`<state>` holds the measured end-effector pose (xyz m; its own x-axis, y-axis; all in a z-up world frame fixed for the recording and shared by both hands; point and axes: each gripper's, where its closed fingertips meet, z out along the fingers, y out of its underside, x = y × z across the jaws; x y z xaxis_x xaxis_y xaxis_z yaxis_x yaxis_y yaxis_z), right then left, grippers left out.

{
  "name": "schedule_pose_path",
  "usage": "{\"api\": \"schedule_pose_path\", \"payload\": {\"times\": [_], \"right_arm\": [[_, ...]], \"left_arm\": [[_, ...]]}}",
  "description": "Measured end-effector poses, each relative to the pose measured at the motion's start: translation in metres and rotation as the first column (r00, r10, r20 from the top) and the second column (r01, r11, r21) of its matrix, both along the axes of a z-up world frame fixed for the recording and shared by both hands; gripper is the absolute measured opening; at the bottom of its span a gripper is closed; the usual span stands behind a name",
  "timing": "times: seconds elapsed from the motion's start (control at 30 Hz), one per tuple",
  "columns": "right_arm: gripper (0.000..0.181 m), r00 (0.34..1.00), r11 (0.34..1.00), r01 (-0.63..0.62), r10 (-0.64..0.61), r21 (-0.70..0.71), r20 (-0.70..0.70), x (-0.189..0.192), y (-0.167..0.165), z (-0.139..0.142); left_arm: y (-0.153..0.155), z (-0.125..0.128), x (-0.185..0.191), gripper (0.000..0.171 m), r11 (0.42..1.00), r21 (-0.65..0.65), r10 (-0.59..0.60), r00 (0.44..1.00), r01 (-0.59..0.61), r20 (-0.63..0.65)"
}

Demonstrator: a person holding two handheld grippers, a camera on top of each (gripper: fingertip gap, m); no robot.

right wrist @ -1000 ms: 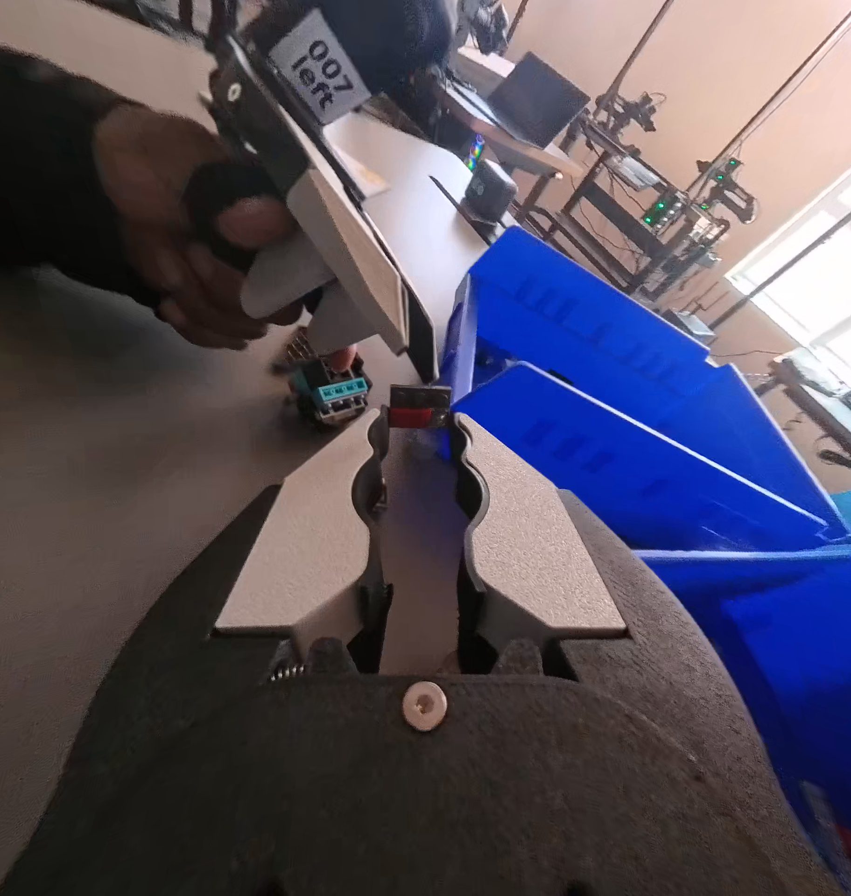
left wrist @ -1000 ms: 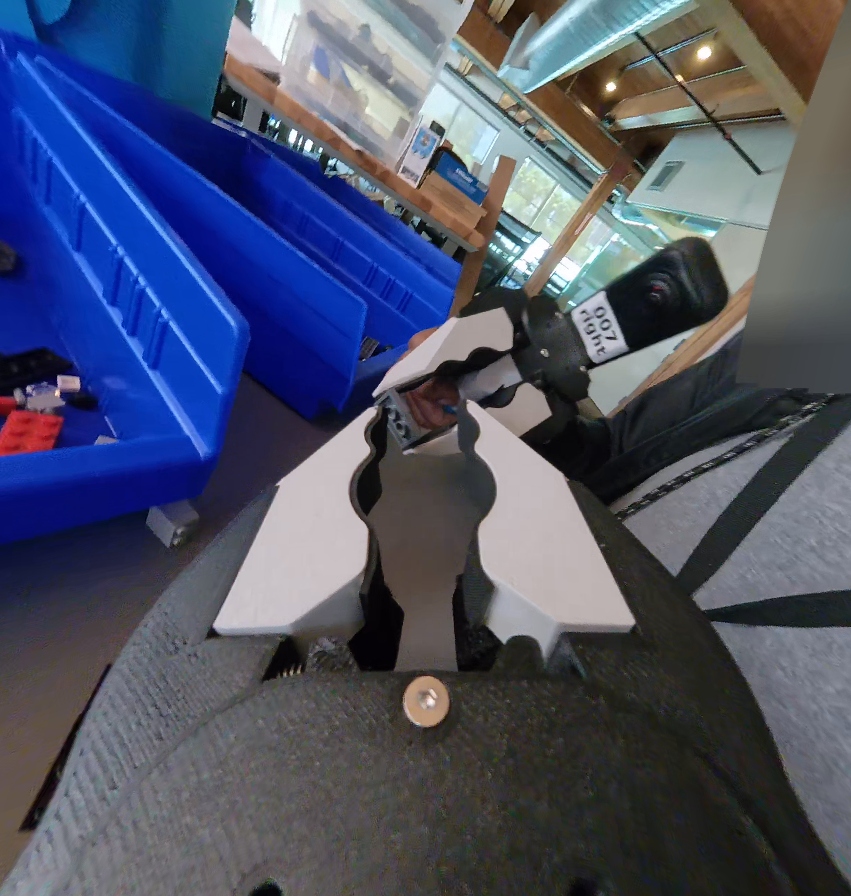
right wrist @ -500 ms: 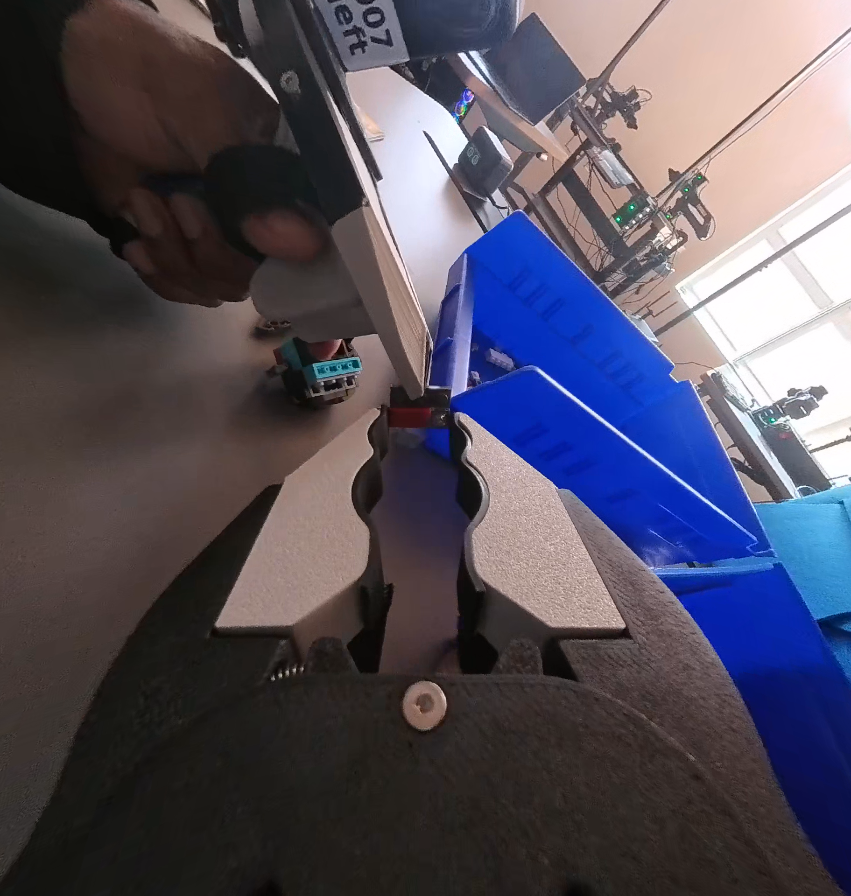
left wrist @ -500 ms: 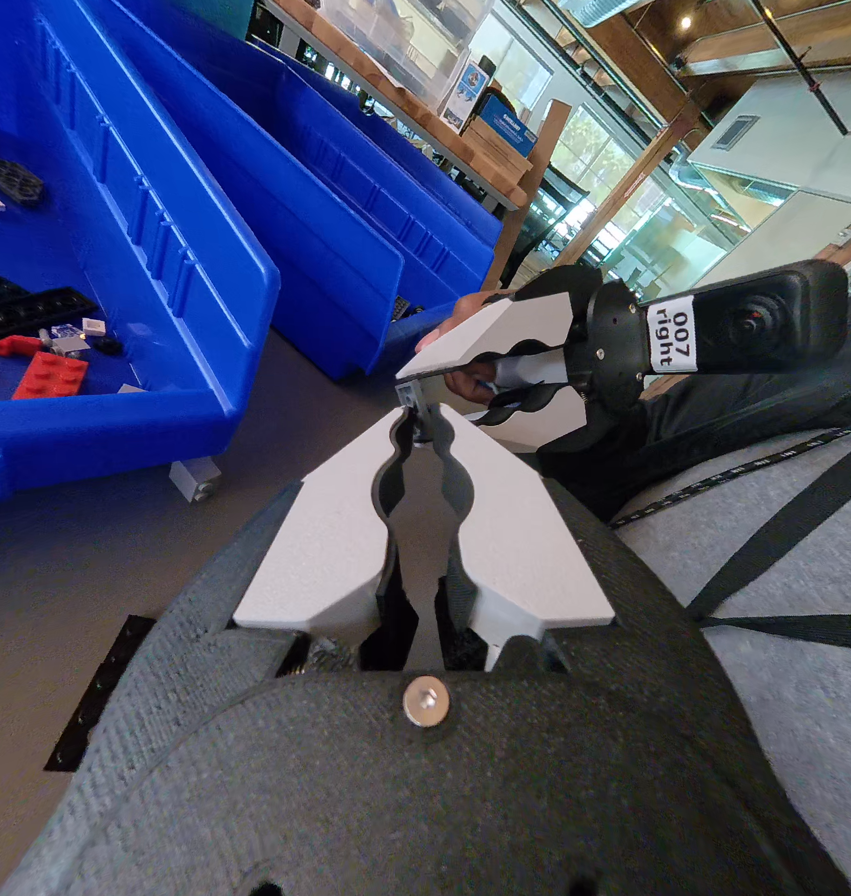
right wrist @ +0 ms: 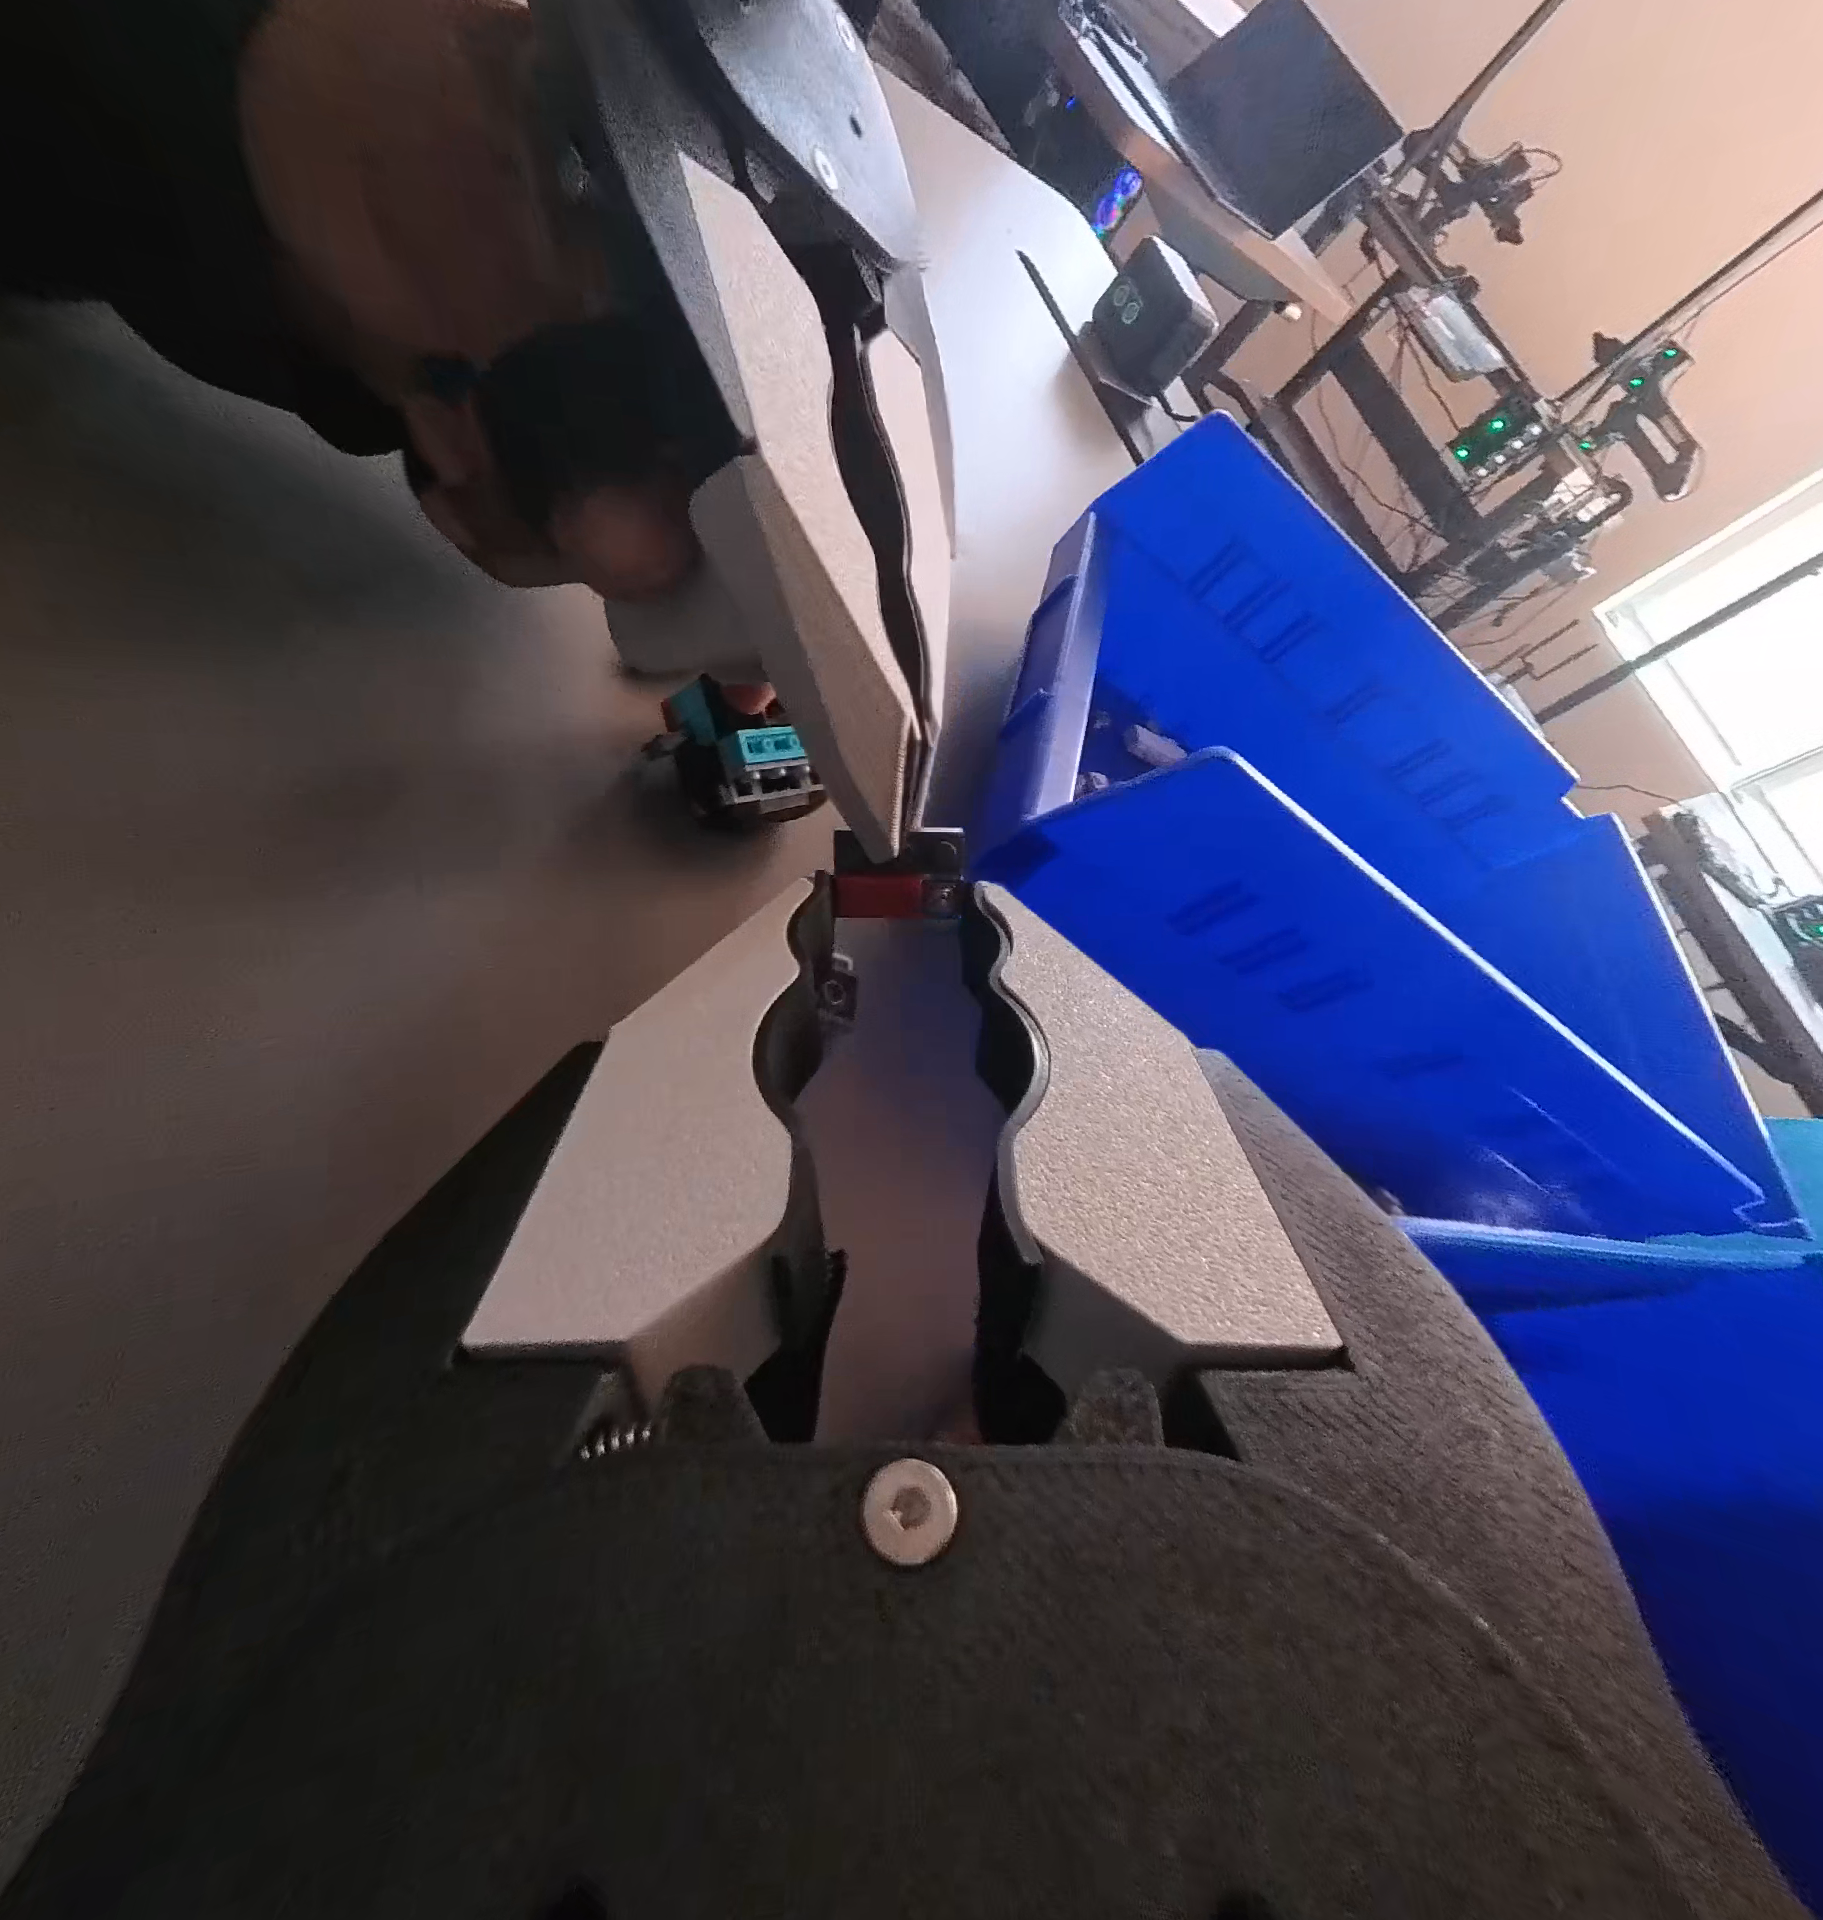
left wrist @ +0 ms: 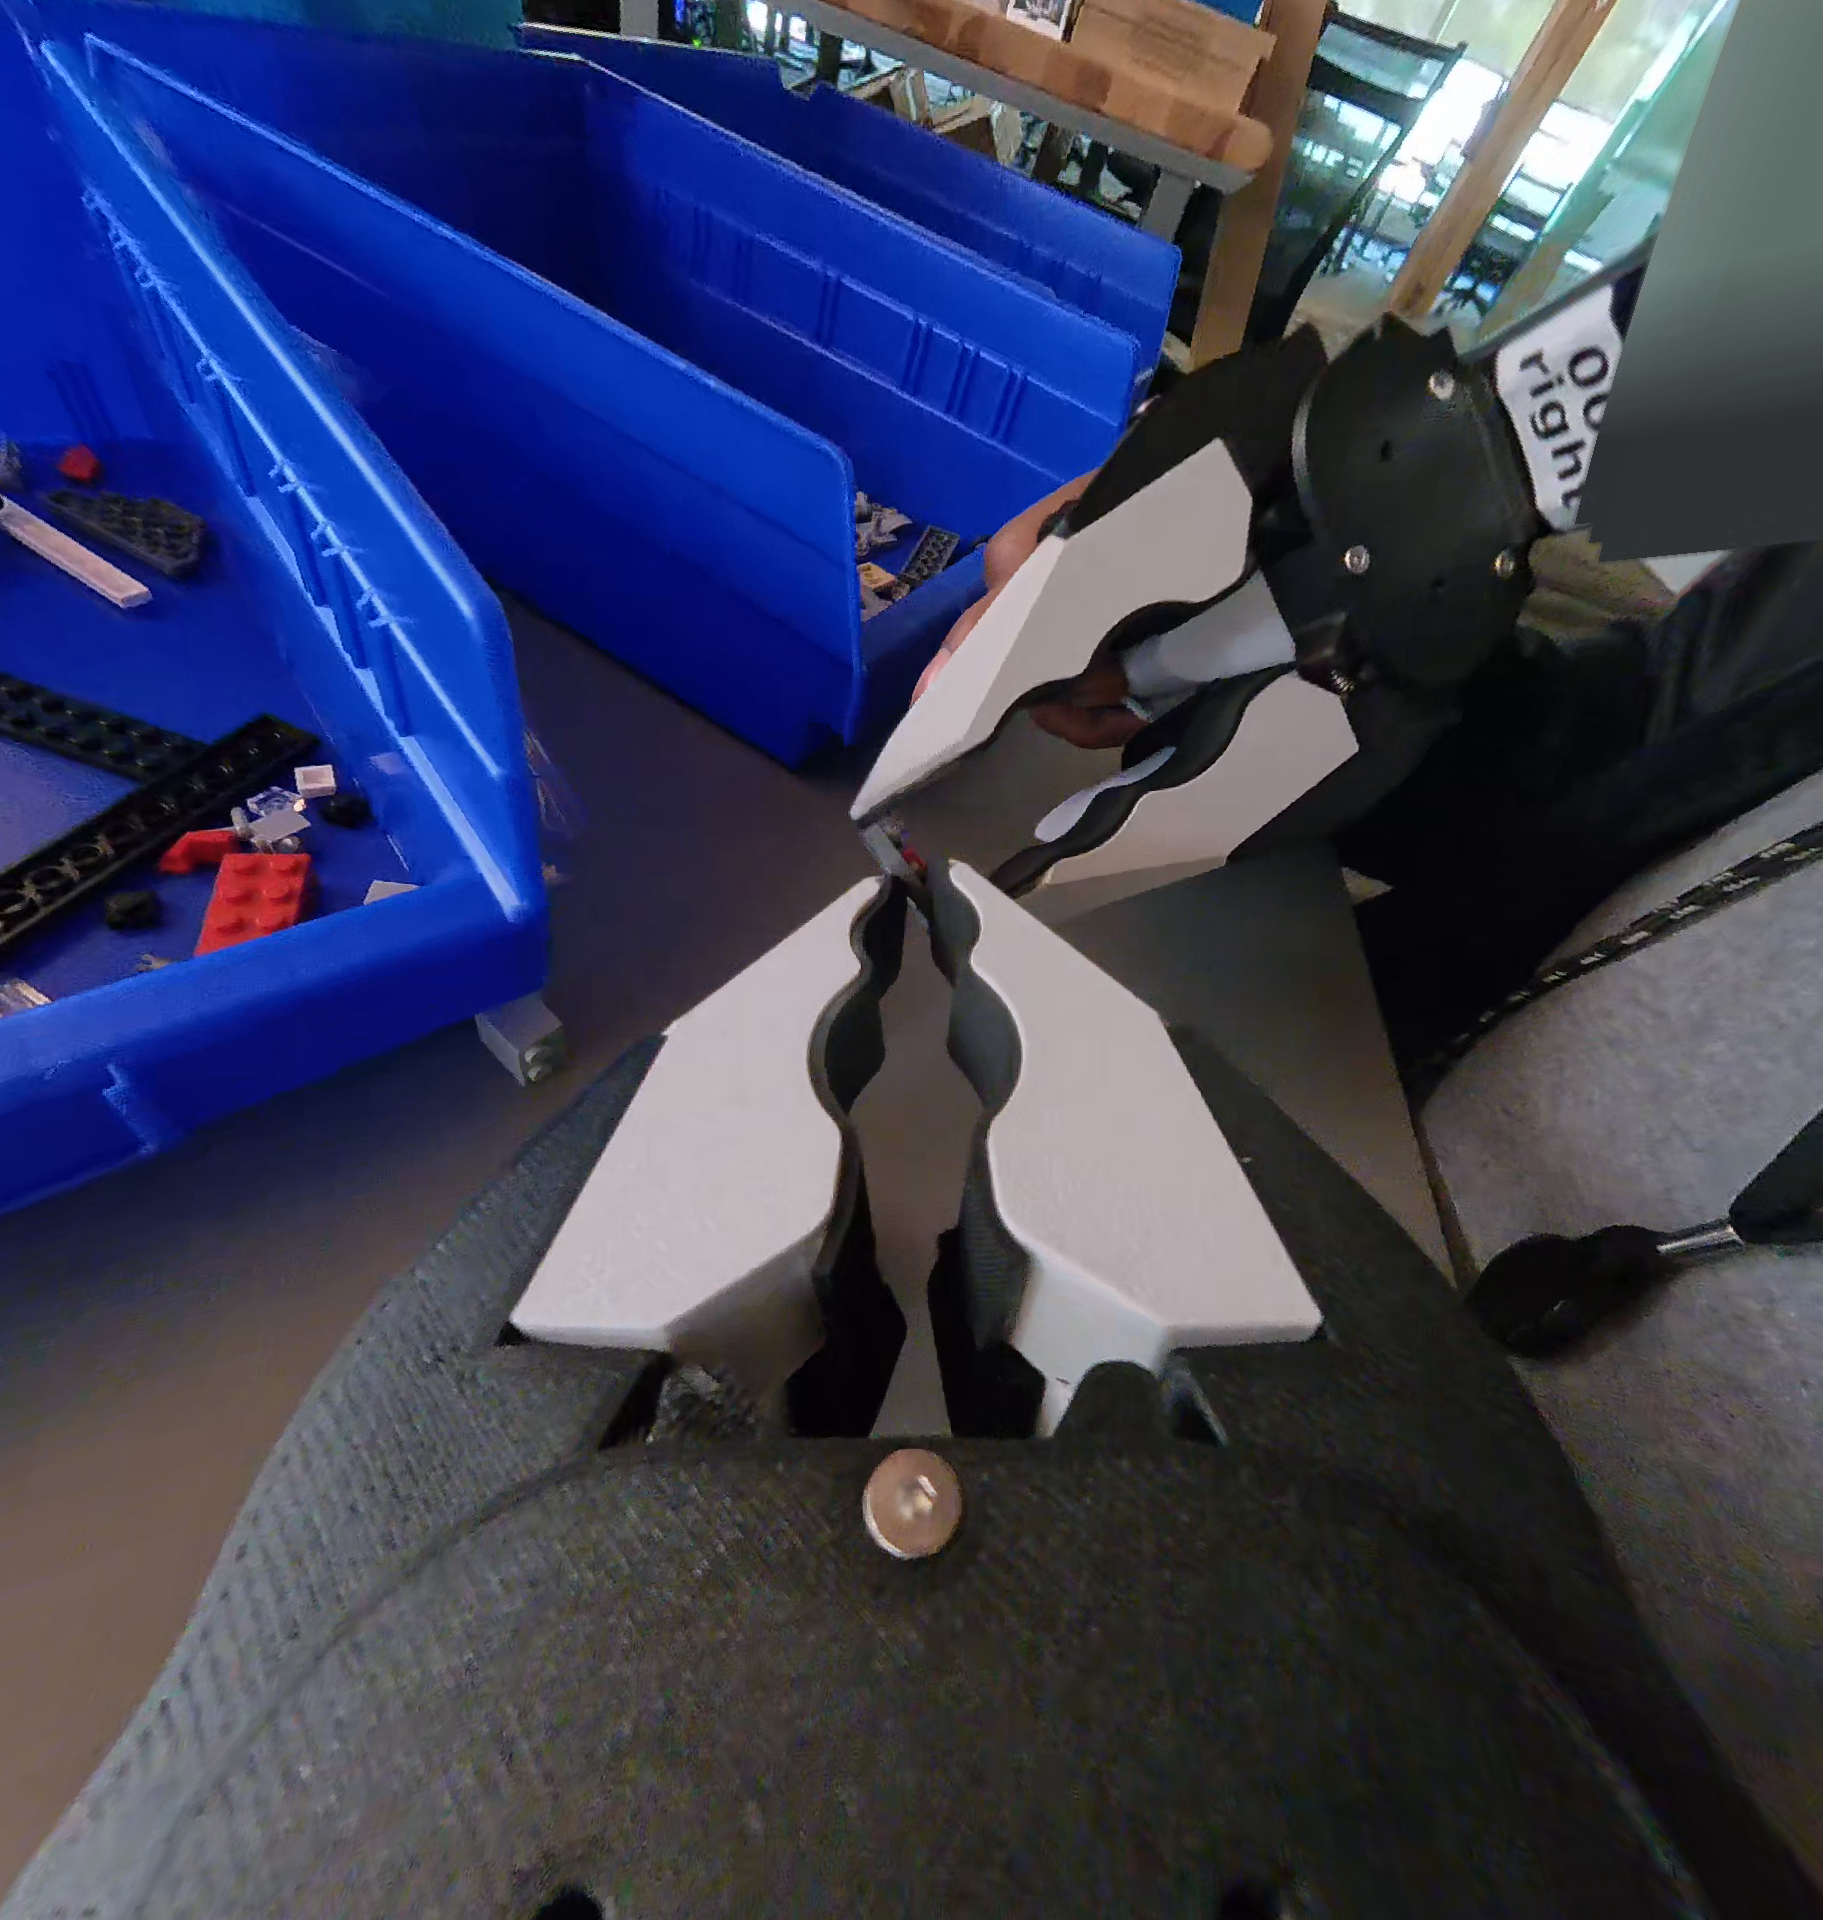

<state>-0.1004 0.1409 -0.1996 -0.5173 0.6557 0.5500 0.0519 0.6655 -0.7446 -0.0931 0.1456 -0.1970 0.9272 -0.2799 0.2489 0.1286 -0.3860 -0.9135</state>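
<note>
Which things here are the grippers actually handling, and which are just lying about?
Handled:
- red piece, clamped in the right gripper jaws
- small grey piece, clamped by the left gripper, right against the red piece

Lying about:
- teal and black assembly on the table
- loose grey brick beside the nearest blue bin
- red brick and black plates inside it

Both claws are tip to tip here. The right claw [right wrist: 894, 891] is pinched nearly closed, fingers level. The left claw [left wrist: 912, 883] is squeezed tight too, angled down onto the right one's tips, with a hand [right wrist: 450, 343] wrapped around its grip.
</note>
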Motion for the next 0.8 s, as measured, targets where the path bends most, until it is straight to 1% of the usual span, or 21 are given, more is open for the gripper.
{"api": "schedule_pose_path", "payload": {"times": [0.23,0.57,0.7,0.73,0.8], "right_arm": [[0.025,0.997,0.997,-0.051,0.055,-0.061,0.061,0.0055,-0.0012,-0.0040],[0.025,0.990,0.988,-0.077,0.093,-0.134,0.111,0.0082,-0.0013,-0.0077],[0.025,0.990,0.983,-0.080,0.098,-0.164,0.104,0.0076,-0.0005,-0.0059],[0.025,0.992,0.984,-0.075,0.089,-0.159,0.088,0.0062,0.0004,-0.0046],[0.025,0.996,0.988,-0.062,0.070,-0.139,0.052,0.0033,0.0016,-0.0019]], "left_arm": [[-0.0011,-0.0047,0.0048,0.005,1.000,-0.015,-0.027,0.996,0.025,-0.088],[-0.0011,-0.0089,0.0066,0.005,0.999,-0.023,-0.041,0.986,0.038,-0.163],[-0.0007,-0.0077,0.0062,0.005,0.999,-0.022,-0.037,0.992,0.035,-0.120],[0.0001,-0.0064,0.0051,0.005,0.999,-0.022,-0.027,0.997,0.025,-0.077],[0.0007,-0.0031,0.0040,0.006,1.000,-0.024,-0.018,0.998,0.019,0.057]]}}
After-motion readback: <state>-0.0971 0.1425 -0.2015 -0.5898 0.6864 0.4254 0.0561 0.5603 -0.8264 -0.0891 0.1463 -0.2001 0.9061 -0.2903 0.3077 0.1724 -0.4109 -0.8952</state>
